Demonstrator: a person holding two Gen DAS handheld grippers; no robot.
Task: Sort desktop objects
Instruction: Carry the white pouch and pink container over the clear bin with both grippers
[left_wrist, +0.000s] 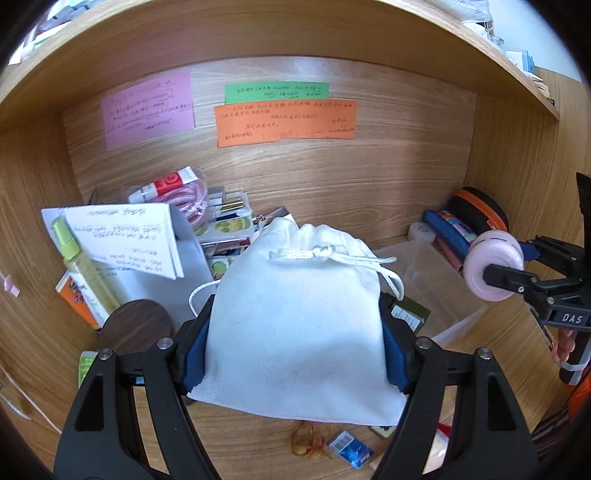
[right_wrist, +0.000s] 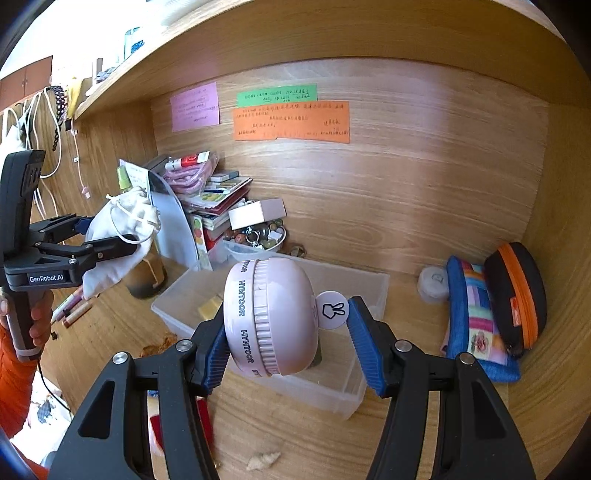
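My left gripper (left_wrist: 295, 354) is shut on a white drawstring pouch (left_wrist: 299, 314) and holds it above the desk; it also shows in the right wrist view (right_wrist: 107, 243) with the pouch (right_wrist: 118, 229). My right gripper (right_wrist: 286, 343) is shut on a pink round HYNTOOR device (right_wrist: 273, 314) and holds it over a clear plastic bin (right_wrist: 354, 284). In the left wrist view the pink device (left_wrist: 491, 264) hangs in the right gripper (left_wrist: 517, 277) above the bin (left_wrist: 439, 295).
A pile of books, cards, a pink cable and a tube (left_wrist: 177, 192) stands at the back left, with a green bottle (left_wrist: 81, 266). A bowl of beads (right_wrist: 258, 236), a colourful pouch (right_wrist: 476, 317) and a black-orange case (right_wrist: 517, 295) lie around. Small scraps (left_wrist: 351, 448) lie on the desk.
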